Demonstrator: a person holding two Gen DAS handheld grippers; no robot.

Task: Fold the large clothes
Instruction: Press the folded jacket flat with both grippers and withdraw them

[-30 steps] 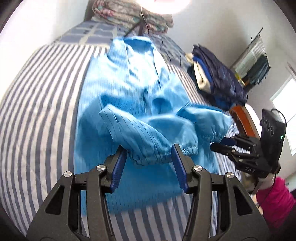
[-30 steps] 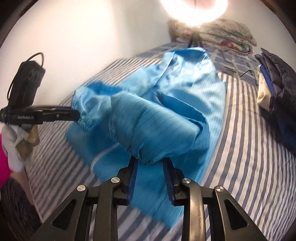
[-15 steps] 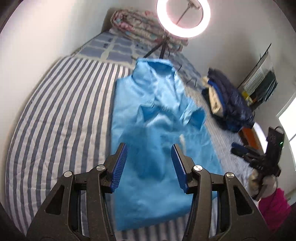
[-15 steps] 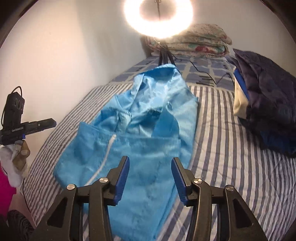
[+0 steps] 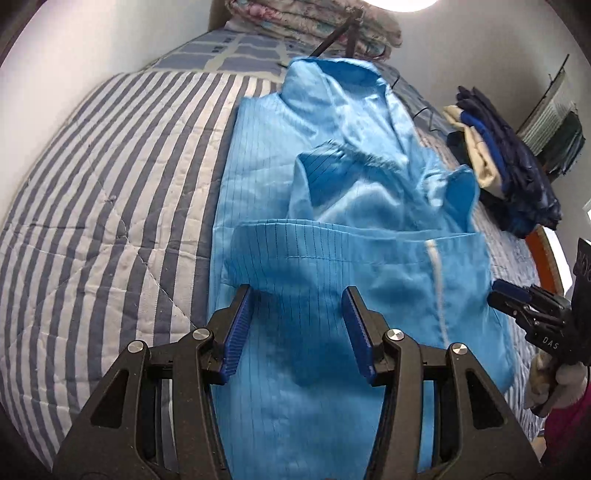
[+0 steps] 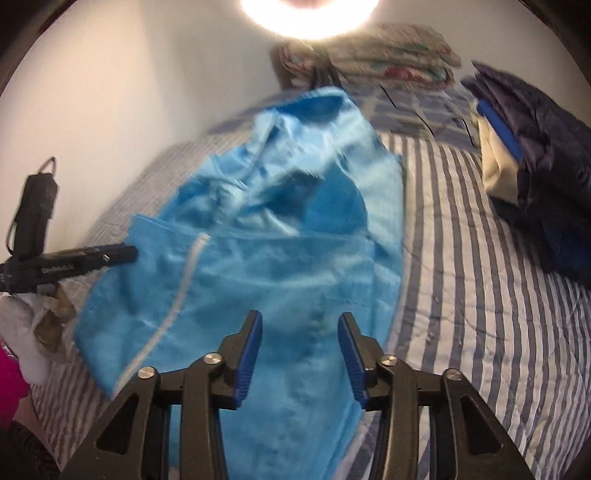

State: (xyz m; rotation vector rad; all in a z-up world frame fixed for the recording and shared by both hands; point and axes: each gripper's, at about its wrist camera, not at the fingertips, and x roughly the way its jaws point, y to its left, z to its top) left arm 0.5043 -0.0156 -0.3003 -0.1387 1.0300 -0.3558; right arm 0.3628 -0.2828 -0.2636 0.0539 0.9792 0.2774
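Striped bedspread (image 5: pixel 110 206), grey-blue and white, covers the bed; all places below are given relative to the blue coat (image 5: pixel 332 258) lying on it. Coat lies lengthwise down the middle of the bed, collar end toward the headboard, hem end toward the cameras, both sleeves folded in across the chest, white zipper strip (image 5: pixel 432 266) running down its front. Left gripper (image 5: pixel 297 328) hangs over the coat's hem half, fingers apart, nothing between the blue pads (image 5: pixel 236 336), no cloth pinched. Right gripper (image 6: pixel 300 354) also over the hem half, nearer the coat's opposite long edge; its jaws have just been closing a bit, yet they stand apart with only air between them, coat below and not clamped. Right view is motion-blurred, so cloth detail there is soft. Each gripper shows in the other's view at the coat's side edge, held by a hand in a pale glove (image 6: pixel 22 332). Beyond the collar: stack of folded floral quilts (image 5: pixel 314 22) and the legs of a ring-light stand (image 5: pixel 347 33). Off one long side of the coat: pile of dark navy clothes (image 6: pixel 535 166) on the bedspread, not touching the coat.
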